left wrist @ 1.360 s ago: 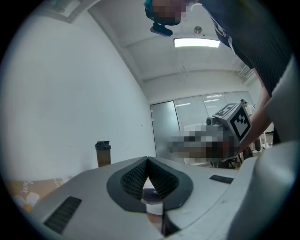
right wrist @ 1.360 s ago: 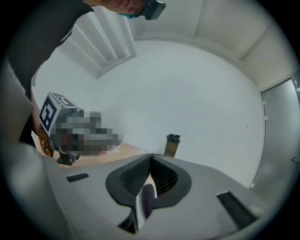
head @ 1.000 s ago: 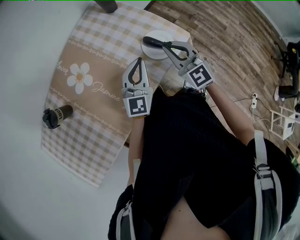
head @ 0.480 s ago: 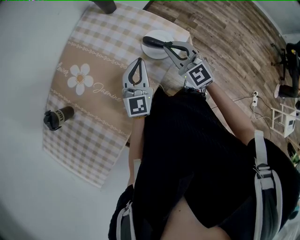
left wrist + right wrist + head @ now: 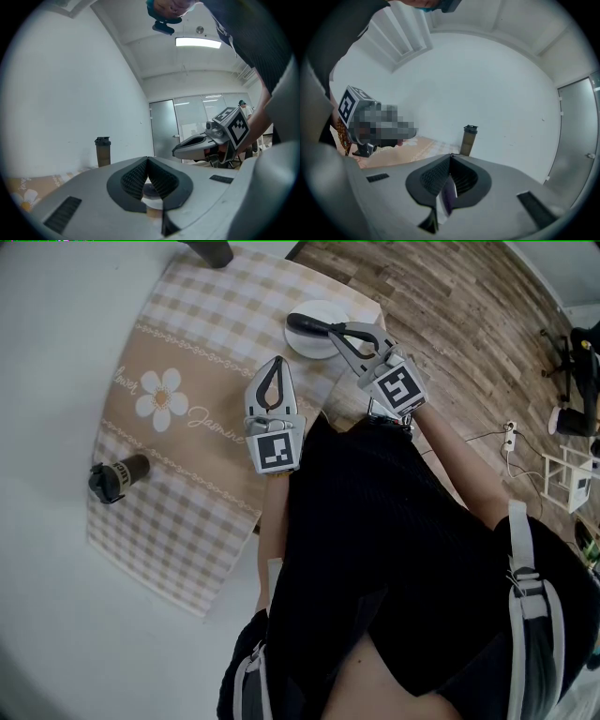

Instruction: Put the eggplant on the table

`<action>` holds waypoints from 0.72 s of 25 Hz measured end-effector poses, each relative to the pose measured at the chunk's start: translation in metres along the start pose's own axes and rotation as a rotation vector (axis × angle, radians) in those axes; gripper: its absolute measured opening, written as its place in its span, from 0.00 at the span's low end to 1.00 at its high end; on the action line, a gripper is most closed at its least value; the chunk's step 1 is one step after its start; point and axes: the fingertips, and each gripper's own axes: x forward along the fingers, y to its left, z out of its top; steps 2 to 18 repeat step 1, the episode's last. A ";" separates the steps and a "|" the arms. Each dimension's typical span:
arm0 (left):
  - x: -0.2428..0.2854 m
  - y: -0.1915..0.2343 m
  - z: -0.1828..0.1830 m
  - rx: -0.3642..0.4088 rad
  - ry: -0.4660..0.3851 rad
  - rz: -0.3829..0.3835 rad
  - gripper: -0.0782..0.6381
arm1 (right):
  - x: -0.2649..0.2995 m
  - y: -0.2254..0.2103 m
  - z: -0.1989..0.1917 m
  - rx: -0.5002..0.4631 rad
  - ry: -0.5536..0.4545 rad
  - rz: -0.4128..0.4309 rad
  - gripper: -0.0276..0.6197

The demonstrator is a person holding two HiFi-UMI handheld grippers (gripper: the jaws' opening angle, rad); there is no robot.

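The dark purple eggplant (image 5: 306,322) lies on a white plate (image 5: 317,345) at the far edge of the table. My right gripper (image 5: 330,330) is shut, its tips over the eggplant's near end; whether they touch it I cannot tell. In the right gripper view a purple sliver of the eggplant (image 5: 450,200) shows in the gap below the closed jaws (image 5: 450,157). My left gripper (image 5: 275,364) is shut and empty, level over the checked tablecloth (image 5: 178,343), to the left of the plate. In the left gripper view its jaws (image 5: 147,160) meet, with the right gripper (image 5: 176,151) to their right.
A brown shaker bottle (image 5: 114,474) with a black lid stands at the tablecloth's left edge, also seen as the bottle (image 5: 102,151) against the white wall. A dark object (image 5: 211,251) sits at the cloth's far end. Wooden floor (image 5: 469,343) lies right of the table.
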 end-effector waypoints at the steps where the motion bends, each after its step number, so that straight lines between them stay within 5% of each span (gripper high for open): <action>1: 0.000 0.001 -0.001 -0.001 0.001 0.000 0.09 | 0.001 0.000 -0.001 0.001 0.004 -0.001 0.05; 18: 0.000 0.001 -0.001 -0.001 0.001 0.000 0.09 | 0.001 0.000 -0.001 0.001 0.004 -0.001 0.05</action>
